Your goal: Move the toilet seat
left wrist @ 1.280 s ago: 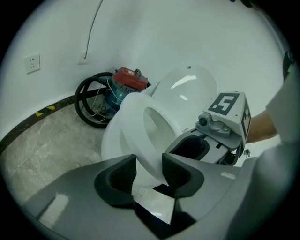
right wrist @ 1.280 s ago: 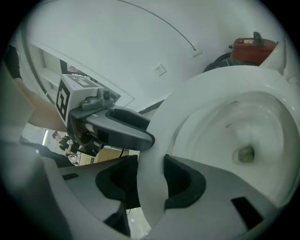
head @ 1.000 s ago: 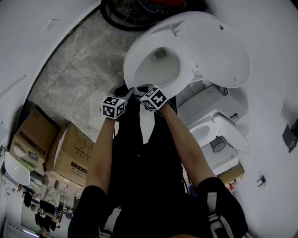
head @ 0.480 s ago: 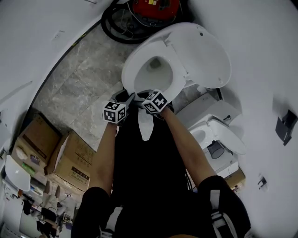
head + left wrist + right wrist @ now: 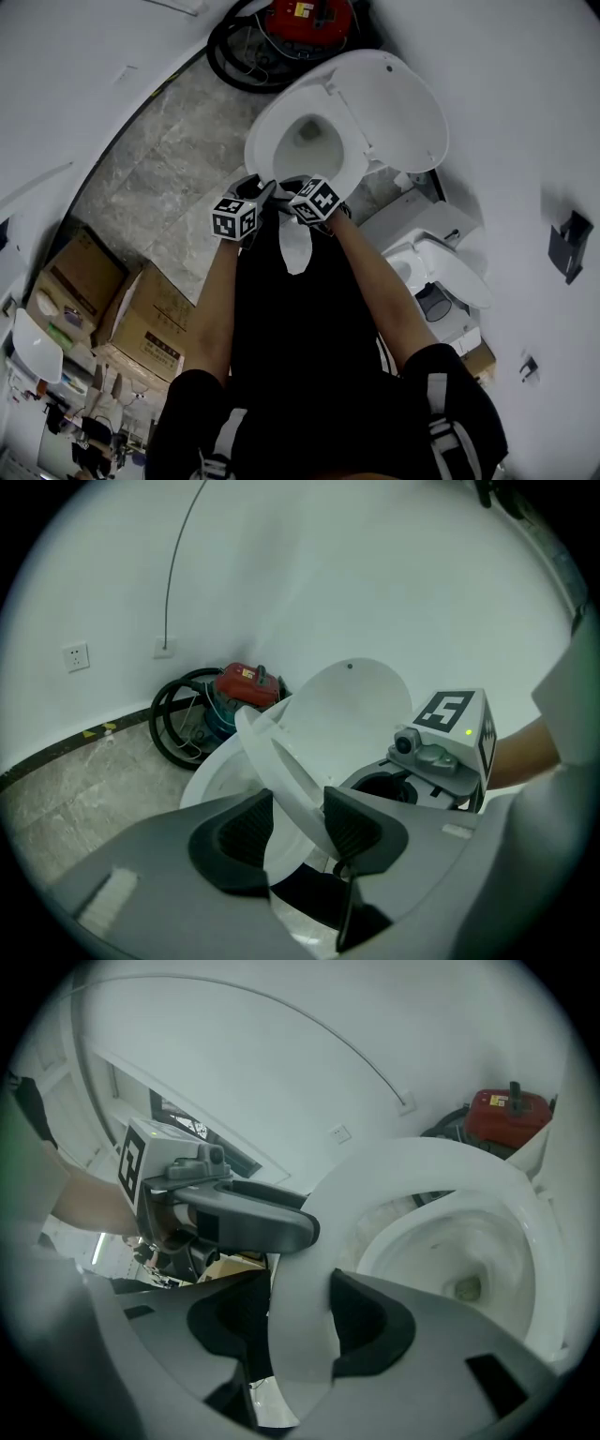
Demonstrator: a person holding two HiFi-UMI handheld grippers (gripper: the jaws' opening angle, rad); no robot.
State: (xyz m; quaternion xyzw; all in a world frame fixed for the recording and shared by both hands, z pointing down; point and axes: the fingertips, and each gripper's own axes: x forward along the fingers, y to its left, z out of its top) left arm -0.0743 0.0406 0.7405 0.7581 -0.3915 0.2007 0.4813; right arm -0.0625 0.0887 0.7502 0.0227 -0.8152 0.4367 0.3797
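The toilet seat (image 5: 281, 761) is partly raised from the bowl (image 5: 459, 1241). Its front rim, at 6 o'clock, is grasped by the left gripper (image 5: 298, 810) and the right gripper (image 5: 300, 1321), whose jaws have just been opening slightly. The lid (image 5: 403, 98) is already up at 2 o'clock; the rest of the swing is judged still to be done.

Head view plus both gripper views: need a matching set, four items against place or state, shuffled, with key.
Items:
1. toilet seat
2. toilet lid
3. red machine
4. cardboard boxes

Place or state:
A. by the wall, beside a coiled black hose
B. fully open, standing behind the bowl
C. side by side at the head view's lower left
D. tilted partway up off the bowl

Pairs: 1-D, 2-B, 3-A, 4-C
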